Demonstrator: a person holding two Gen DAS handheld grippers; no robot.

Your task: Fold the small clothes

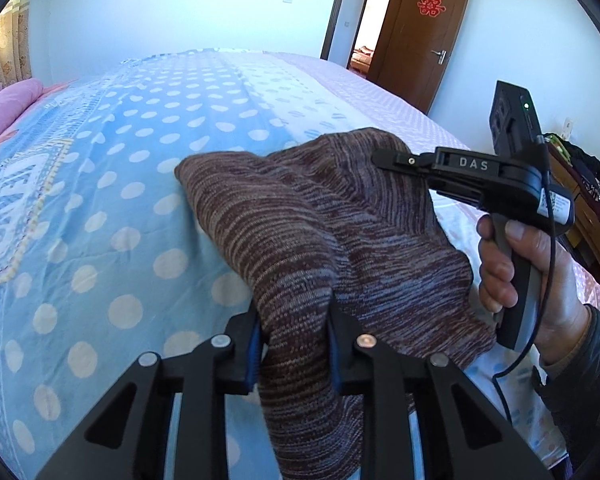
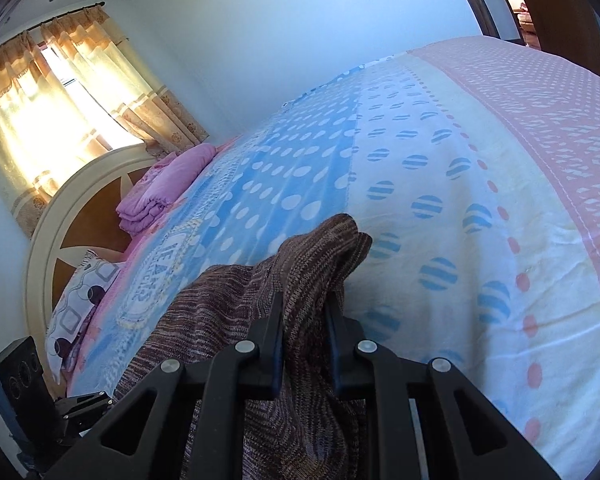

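Both grippers carry the brown marled knit garment (image 1: 300,232) above the bed (image 1: 120,168), so the step in hand looks like bringing one edge over to make or finish a fold. To do it well, the two grips should travel level and together, keeping the span of cloth between them lightly taut so the knit does not sag or twist. The held edge should be laid down squarely onto the part beneath, and let go only once the cloth rests flat on the bedspread.

The left gripper (image 1: 294,344) has its jaws drawn in narrow around a bunched thickness of the knit. The cloth fills the gap between the blue pads (image 1: 253,350) and hangs down below them, while the rest rises ahead of the jaws and drapes toward the right. The right gripper (image 2: 305,340) is likewise pinched on a gathered ridge of the same garment (image 2: 300,276). Fabric presses against both inner faces, a peak of it stands just ahead of the jaws, and the bulk trails off to their left and below.

In the left wrist view the right gripper's body (image 1: 472,172) sits beside the far end of the garment, held in the person's right hand (image 1: 516,264). The knit is loose and stretchy, so I would judge a slow, even lowering is safer than a quick flip.
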